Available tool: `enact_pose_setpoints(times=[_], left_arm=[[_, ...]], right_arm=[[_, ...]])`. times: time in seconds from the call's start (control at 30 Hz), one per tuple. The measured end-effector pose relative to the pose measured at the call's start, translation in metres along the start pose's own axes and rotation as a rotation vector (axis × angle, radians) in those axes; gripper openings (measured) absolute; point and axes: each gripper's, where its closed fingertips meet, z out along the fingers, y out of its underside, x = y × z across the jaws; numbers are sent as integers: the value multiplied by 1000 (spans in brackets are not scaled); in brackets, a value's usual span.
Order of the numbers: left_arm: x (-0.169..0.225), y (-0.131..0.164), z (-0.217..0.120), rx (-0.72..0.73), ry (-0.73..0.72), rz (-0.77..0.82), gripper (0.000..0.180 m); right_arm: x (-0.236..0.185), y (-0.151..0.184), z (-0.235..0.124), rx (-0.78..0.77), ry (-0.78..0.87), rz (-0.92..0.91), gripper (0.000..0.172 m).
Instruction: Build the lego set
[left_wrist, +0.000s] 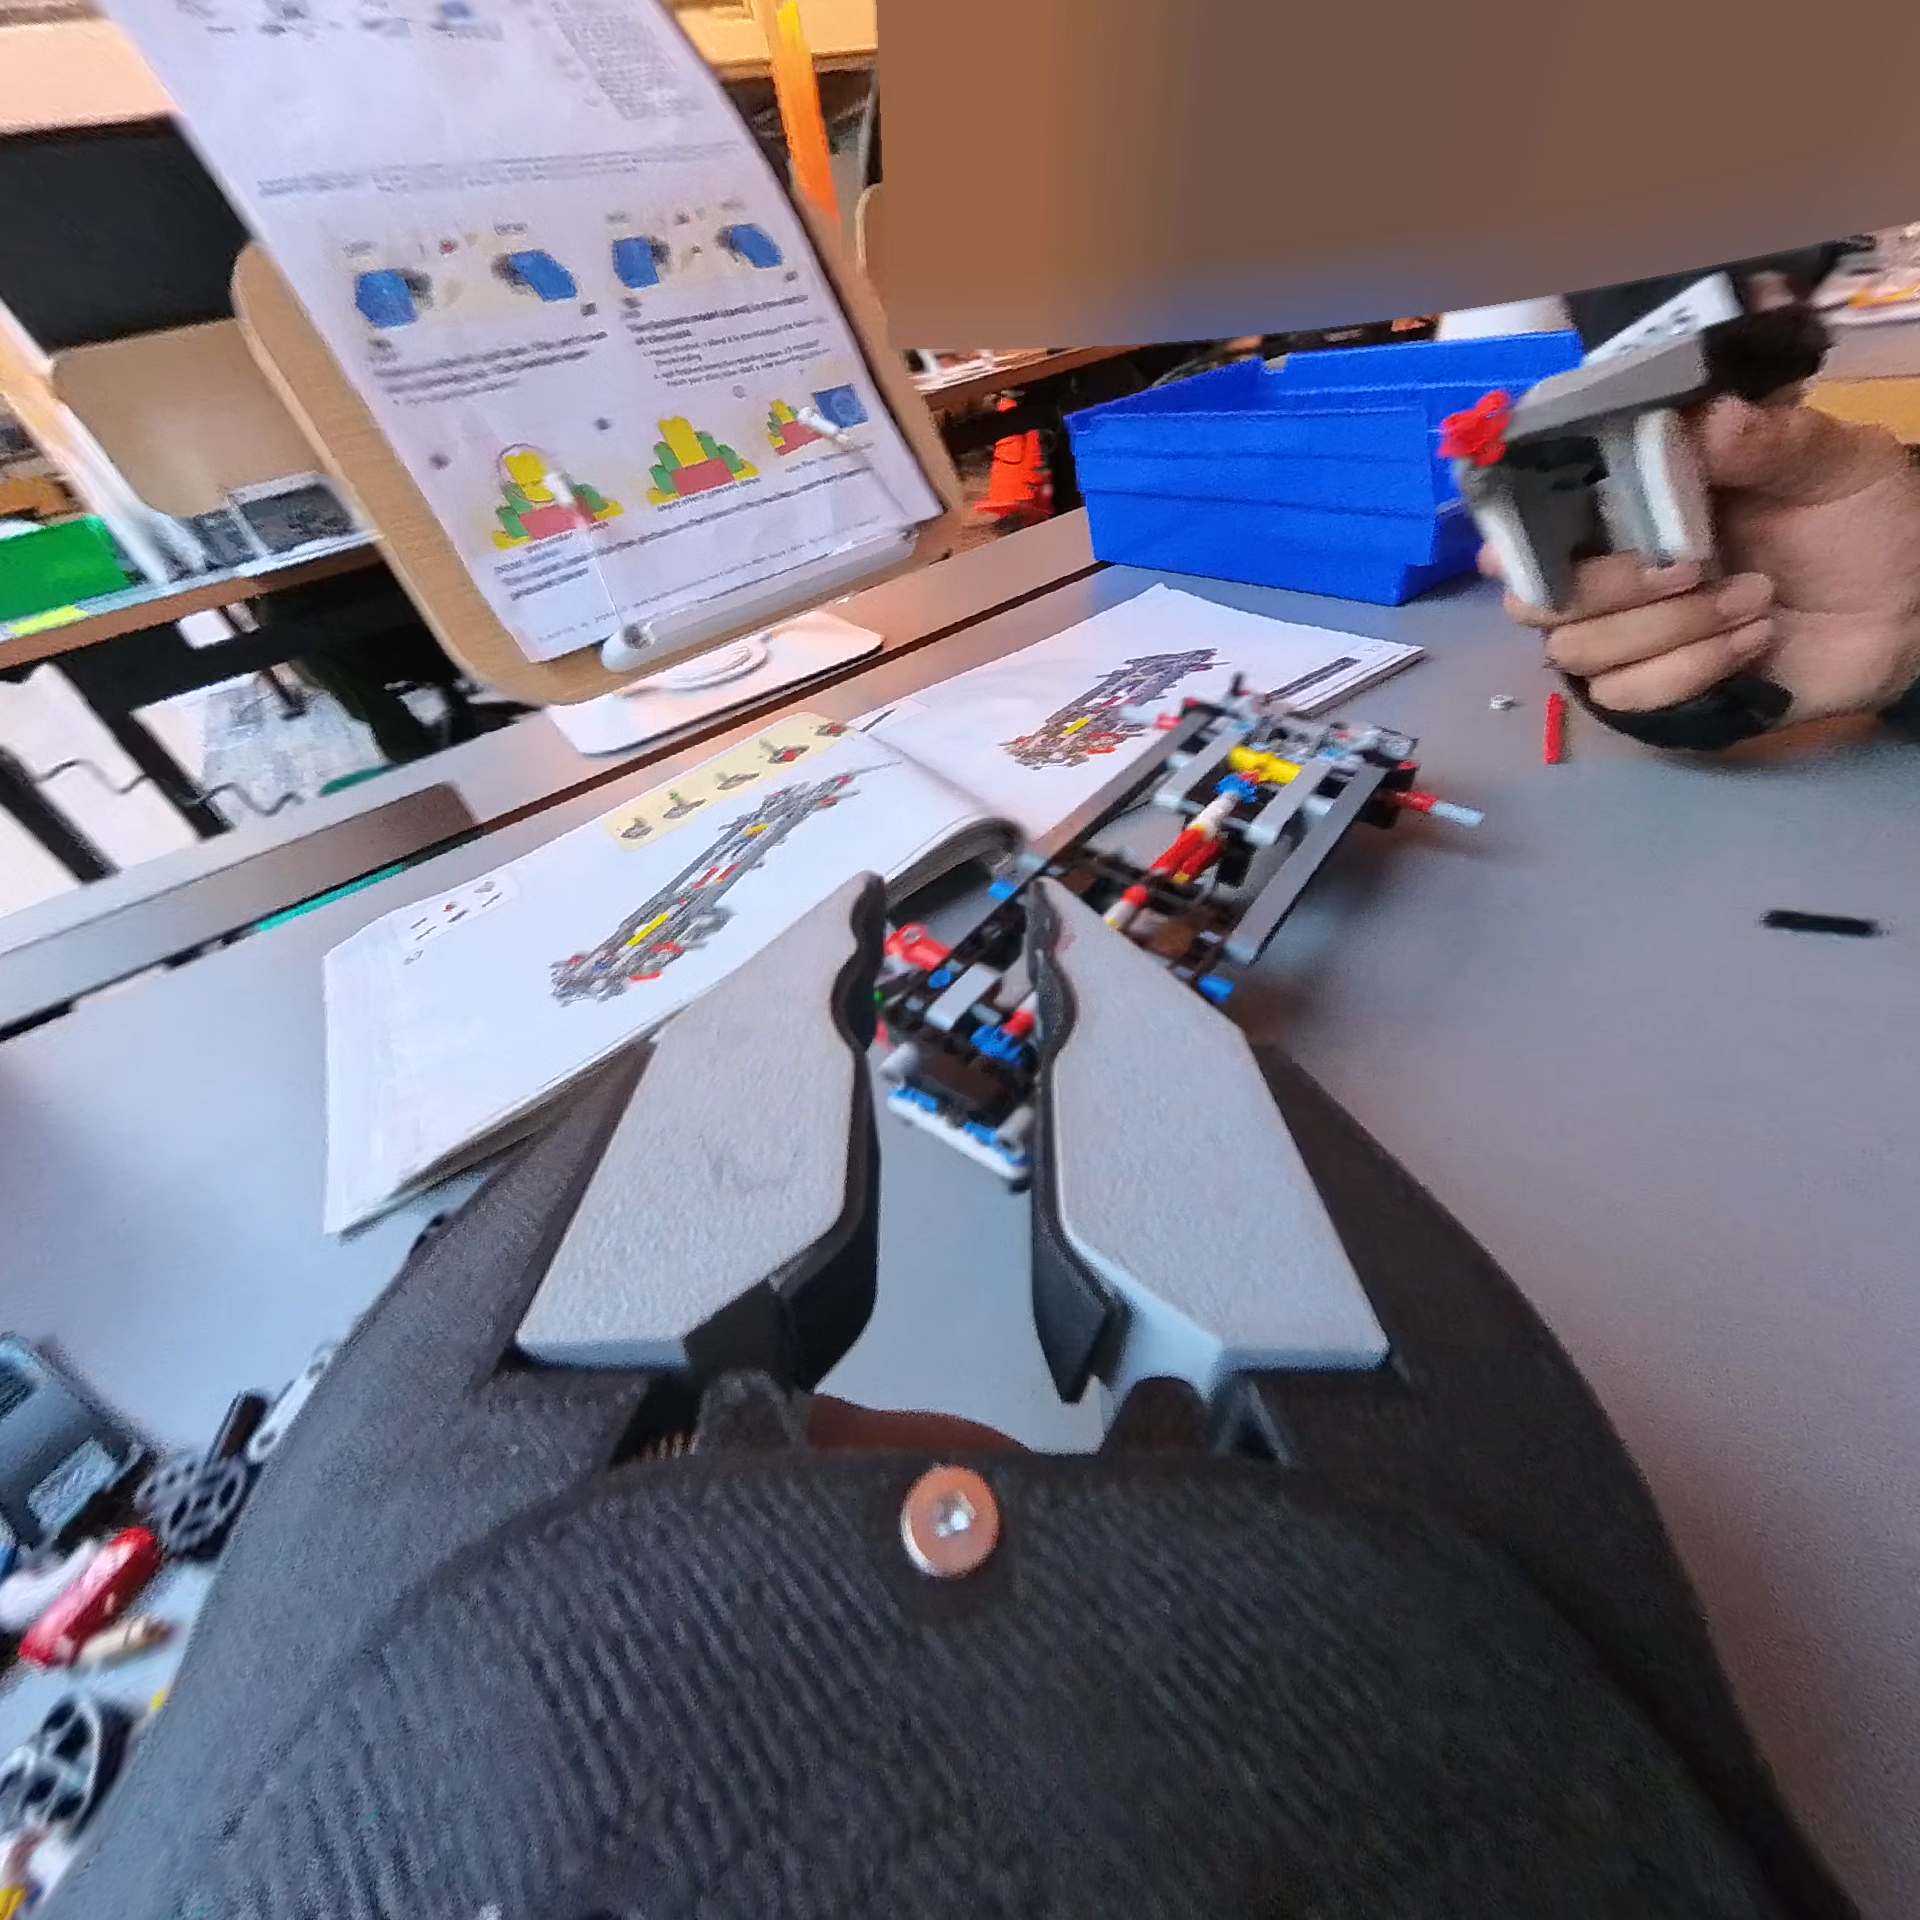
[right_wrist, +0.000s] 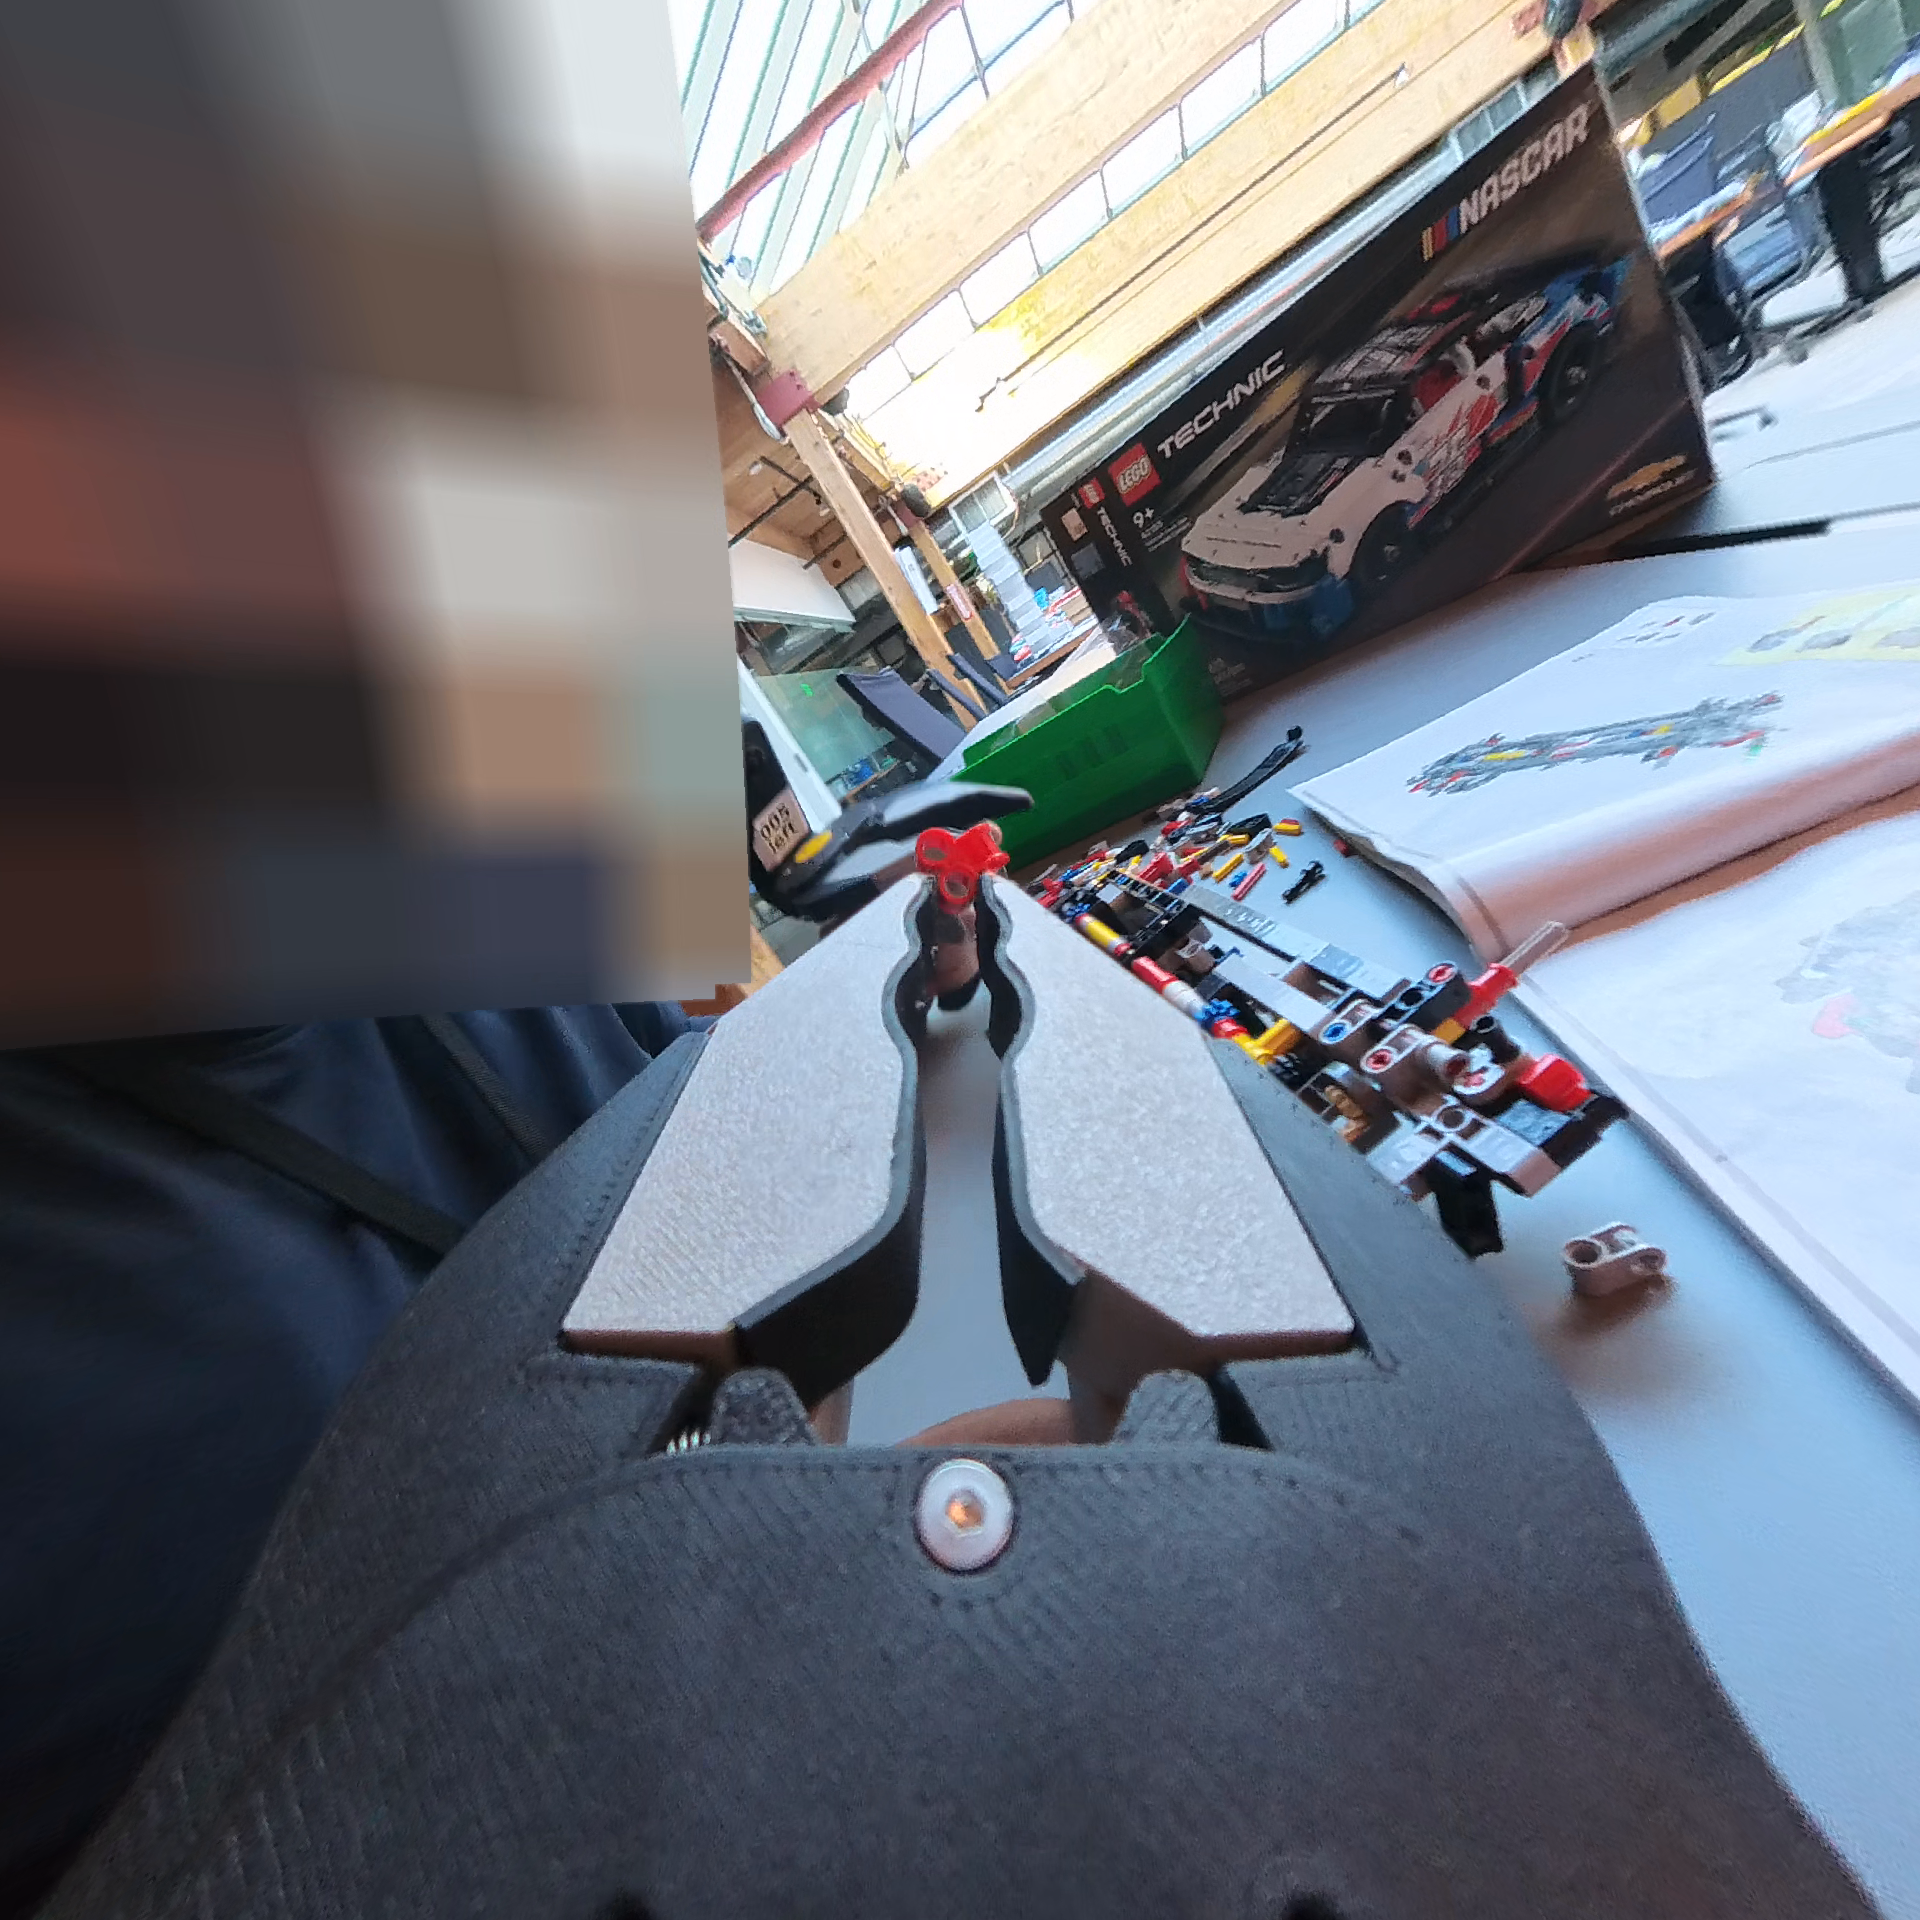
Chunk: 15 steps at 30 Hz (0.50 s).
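Observation:
A long brick-built chassis of black, grey, red and yellow parts lies on the grey table, partly on an open instruction booklet. My left gripper straddles the chassis's near end, and both pads touch its sides. My right gripper is shut on a small red connector piece and holds it in the air. In the left wrist view the right gripper is at the upper right in a person's hand, with the red piece at its tips. The chassis also shows in the right wrist view.
A blue bin stands behind the chassis, and a printed sheet on a stand at the back left. A green bin, a toy-car box and several loose parts lie beyond. A small grey connector lies nearby.

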Motion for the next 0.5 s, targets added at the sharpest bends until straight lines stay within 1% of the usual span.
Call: enact_pose_setpoints(times=[0.13,0.17,0.23,0.3,0.37,0.43,0.5], left_arm=[[31,-41,8,26,113,167,24],[43,-47,14,12,173,183,25],[68,-58,28,-4,313,142,26],[91,-60,44,-46,445,80,28],[102,-58,63,-83,493,72,28],[110,-56,79,-110,512,82,30],[122,-55,87,-128,565,71,31]], right_arm=[[-3,7,3,-38,-32,38,4],[-6,9,5,-45,-41,40,4],[-11,11,7,-56,-58,39,4],[-14,12,8,-65,-71,37,4],[-16,11,7,-65,-77,42,4],[-18,10,5,-60,-89,56,4],[-20,9,1,-57,-98,61,4]])
